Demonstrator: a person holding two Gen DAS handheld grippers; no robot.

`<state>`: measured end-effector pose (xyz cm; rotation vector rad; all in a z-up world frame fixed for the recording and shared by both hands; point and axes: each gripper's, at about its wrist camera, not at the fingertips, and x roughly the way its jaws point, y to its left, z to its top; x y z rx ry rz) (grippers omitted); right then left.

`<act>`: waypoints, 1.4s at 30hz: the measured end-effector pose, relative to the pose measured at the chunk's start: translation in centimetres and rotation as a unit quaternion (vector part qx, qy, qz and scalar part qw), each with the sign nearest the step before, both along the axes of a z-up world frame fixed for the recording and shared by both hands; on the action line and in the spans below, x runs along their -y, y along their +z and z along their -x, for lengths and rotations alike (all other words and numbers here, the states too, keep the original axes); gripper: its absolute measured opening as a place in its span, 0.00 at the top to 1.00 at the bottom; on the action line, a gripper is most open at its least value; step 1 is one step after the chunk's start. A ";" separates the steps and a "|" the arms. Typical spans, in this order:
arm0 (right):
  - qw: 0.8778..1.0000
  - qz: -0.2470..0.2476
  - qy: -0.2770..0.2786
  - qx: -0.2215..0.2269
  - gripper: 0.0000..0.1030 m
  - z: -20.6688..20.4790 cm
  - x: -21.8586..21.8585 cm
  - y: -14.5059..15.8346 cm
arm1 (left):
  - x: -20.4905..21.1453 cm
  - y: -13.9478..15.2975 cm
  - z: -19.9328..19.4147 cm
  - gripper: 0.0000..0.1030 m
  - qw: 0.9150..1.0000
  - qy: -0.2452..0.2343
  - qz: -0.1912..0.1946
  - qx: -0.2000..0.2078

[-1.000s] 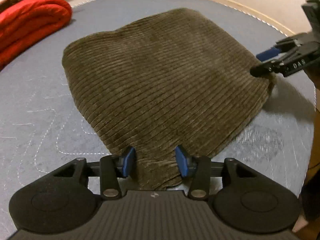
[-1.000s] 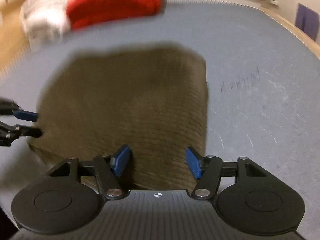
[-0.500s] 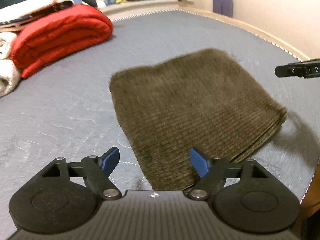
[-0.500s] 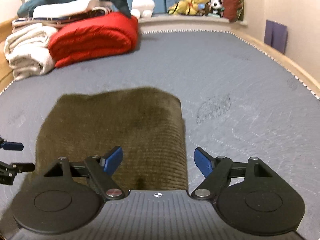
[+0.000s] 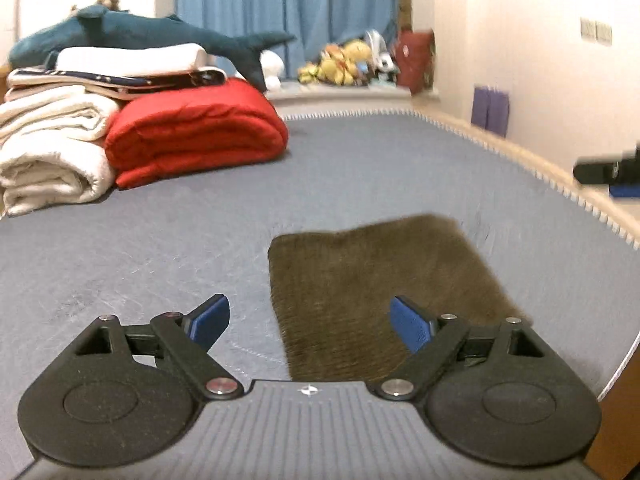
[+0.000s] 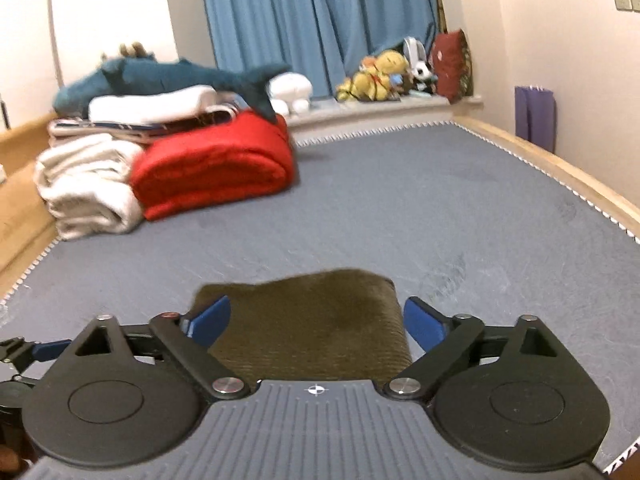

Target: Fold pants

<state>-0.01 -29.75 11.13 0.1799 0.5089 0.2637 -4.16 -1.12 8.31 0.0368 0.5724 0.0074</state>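
Observation:
The olive-brown corduroy pants [image 5: 380,280] lie folded into a flat rectangle on the grey-blue mattress [image 5: 160,248]. In the left wrist view my left gripper [image 5: 310,322] is open and empty, held above the pants' near left edge. In the right wrist view the pants [image 6: 312,320] lie just ahead of my right gripper [image 6: 318,320], which is open and empty above their near end. The right gripper shows at the far right of the left wrist view [image 5: 608,172]. The left gripper shows at the far left of the right wrist view [image 6: 24,354].
A folded red quilt [image 5: 192,136], rolled white blankets [image 5: 48,152] and a blue plush shark [image 5: 140,36] are stacked at the mattress's far left. Plush toys [image 6: 384,76] sit on the sill under blue curtains. The wooden bed frame [image 6: 560,168] runs along the right.
Both grippers opened wider, let go of the pants and lifted back and up. The cameras tilted up, so the pants look smaller and the far room came into view.

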 end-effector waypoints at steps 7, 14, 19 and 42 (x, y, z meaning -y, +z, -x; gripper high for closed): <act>1.000 0.010 -0.024 -0.014 0.01 1.0 -0.5 -5.2 | 1.4 -4.6 0.3 0.00 0.998 0.056 0.032 0.000; 0.994 0.016 -0.036 -0.101 0.05 -1.6 -0.7 -9.9 | 3.3 -7.7 -2.6 0.00 0.995 0.042 0.037 -0.081; 0.991 0.053 -0.057 -0.111 0.03 -3.3 -1.0 -10.9 | 2.4 -7.9 -3.5 0.00 0.994 0.044 0.049 -0.084; 0.992 0.079 -0.015 -0.099 0.01 -3.5 -3.9 -11.2 | 2.5 -9.1 -3.9 0.00 0.993 0.027 0.056 -0.097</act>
